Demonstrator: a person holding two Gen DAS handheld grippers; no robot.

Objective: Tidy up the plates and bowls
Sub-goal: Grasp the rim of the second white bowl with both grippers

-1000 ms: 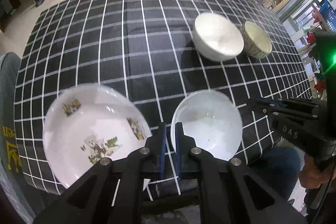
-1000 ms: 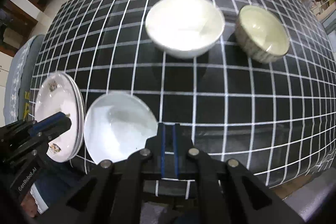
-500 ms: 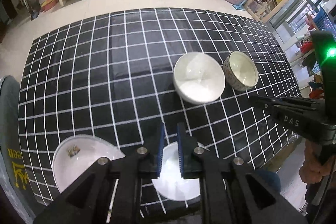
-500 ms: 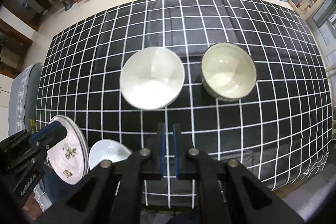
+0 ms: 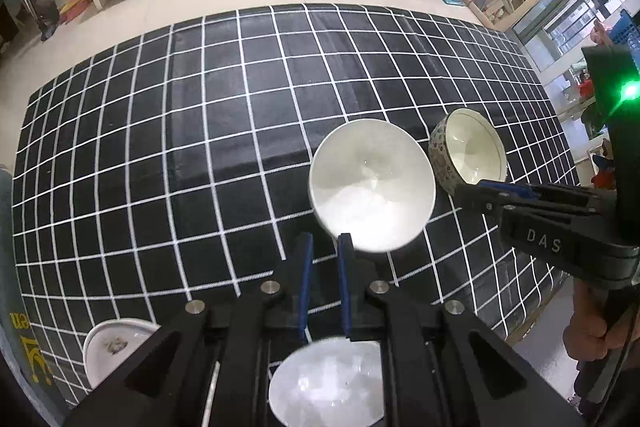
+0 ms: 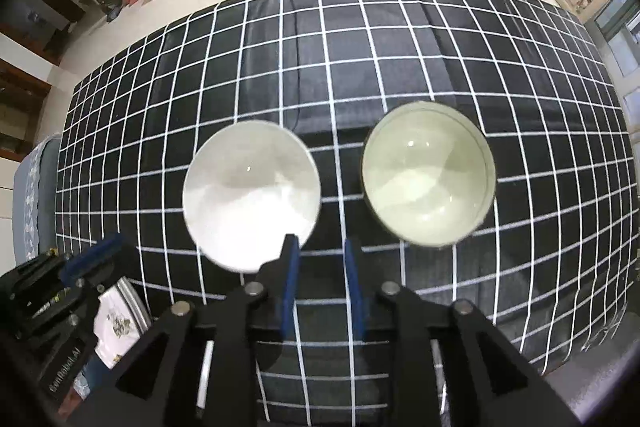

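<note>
On the black tablecloth [image 6: 360,75] with its white grid, a plain white bowl [image 6: 251,195] and a cream bowl [image 6: 428,183] with a patterned outer wall stand side by side, near each other but apart, both upright. Left gripper [image 5: 323,251]: blue pads nearly together with a narrow gap, nothing between them, tips above the cloth just short of the white bowl's near rim. Right gripper [image 6: 320,251]: jaws have just been opening and stand apart, empty, aimed at the cloth between the two bowls. At the near table edge, the left wrist view shows a shallow white dish [image 5: 328,383] under the gripper frame and a decorated plate [image 5: 116,347] to its left. A hand [image 5: 596,323] holds the right tool's handle.
</note>
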